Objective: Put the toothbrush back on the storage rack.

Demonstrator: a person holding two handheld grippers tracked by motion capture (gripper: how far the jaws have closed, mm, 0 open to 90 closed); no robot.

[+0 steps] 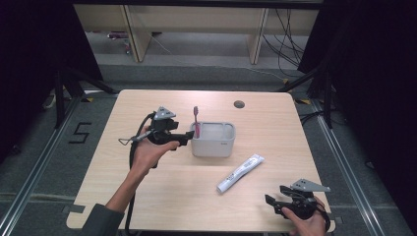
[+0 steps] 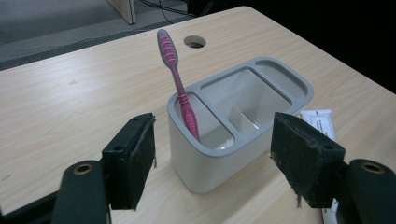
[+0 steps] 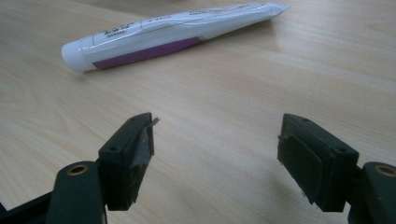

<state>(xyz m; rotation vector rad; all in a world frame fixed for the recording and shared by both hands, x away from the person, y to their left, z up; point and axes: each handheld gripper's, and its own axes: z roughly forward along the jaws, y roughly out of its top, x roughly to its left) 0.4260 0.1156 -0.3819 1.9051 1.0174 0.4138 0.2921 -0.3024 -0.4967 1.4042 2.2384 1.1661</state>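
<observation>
1. Pink toothbrush [image 2: 180,91] stands tilted, bristles up, in the end slot of the grey holder [image 2: 243,135], which sits mid-table.
2. Left gripper [image 2: 212,158] is released, jaws wide on either side of the holder's near end, not touching it.
3. Right gripper [image 3: 215,158] is released near the table's front right corner, facing the white tube [image 3: 173,35] lying flat.
4. Pale wood-grain table [image 1: 147,196] has rounded corners and a cable hole [image 1: 239,104]; grey floor lies beyond.

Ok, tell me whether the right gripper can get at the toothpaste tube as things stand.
Probably yes. The right gripper is open and points at the toothpaste tube, which lies flat on the table with only bare wood between them.
</observation>
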